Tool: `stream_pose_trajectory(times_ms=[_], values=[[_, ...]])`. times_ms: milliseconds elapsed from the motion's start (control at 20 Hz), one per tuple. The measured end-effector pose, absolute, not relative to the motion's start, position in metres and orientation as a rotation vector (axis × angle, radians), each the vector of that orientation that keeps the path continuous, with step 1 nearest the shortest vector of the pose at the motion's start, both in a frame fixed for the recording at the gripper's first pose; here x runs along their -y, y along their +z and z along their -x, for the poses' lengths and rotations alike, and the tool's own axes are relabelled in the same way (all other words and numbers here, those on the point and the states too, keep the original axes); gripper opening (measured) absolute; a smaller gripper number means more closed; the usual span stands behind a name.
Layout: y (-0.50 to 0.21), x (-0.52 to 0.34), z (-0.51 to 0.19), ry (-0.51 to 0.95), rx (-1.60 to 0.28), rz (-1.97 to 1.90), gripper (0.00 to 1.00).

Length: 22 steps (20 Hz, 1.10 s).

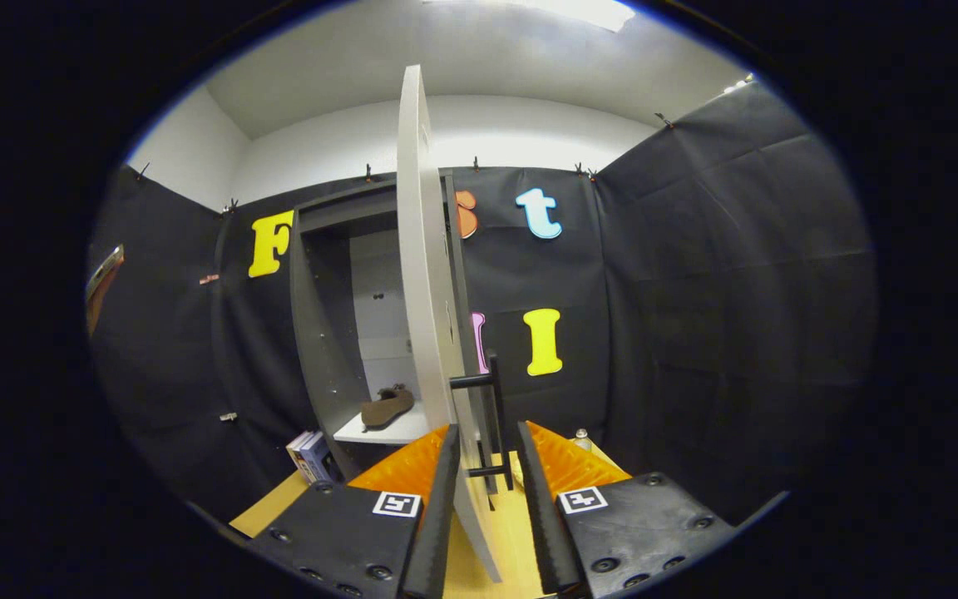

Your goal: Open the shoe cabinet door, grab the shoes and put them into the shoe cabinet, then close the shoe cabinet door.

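The tall grey shoe cabinet (pixel 313 316) stands just ahead against the booth wall. Its pale door (pixel 425 249) is swung wide and points edge-on at me. My gripper (pixel 487 433) straddles the door's lower edge. One finger lies against the door's inner face, and the other sits just outside the black bar handle (pixel 496 416). Door and handle are clamped between the fingers. Inside the cabinet, a brown shoe (pixel 386 408) lies on the white shelf (pixel 387 433), left of the door and beyond the fingers.
The cabinet stands on a wooden tabletop (pixel 275 499). A few books (pixel 310 456) lean at the cabinet's lower left corner. A small capped bottle (pixel 582 434) peeks out behind the right finger. Black cloth walls close in on both sides.
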<state>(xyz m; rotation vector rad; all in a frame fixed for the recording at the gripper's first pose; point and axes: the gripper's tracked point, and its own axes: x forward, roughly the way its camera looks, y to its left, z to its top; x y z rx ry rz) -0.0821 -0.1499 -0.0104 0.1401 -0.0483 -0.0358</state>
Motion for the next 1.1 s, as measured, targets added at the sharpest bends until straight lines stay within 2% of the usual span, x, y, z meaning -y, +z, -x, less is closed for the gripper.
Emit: stream_pose_trajectory(times_ms=[150,350,400,500,800,1100], values=[[-0.010,0.125,0.099,-0.022,0.069,-0.115,0.47],[-0.048,0.073,0.096,0.037,-0.043,-0.074,0.88],[-0.063,0.060,0.092,0.055,-0.091,-0.070,0.94],[-0.102,0.030,0.087,0.100,-0.205,-0.066,0.98],[-0.218,-0.038,0.087,0.229,-0.506,-0.067,0.99],[-0.324,-0.069,0.067,0.231,-0.694,-0.037,0.99]])
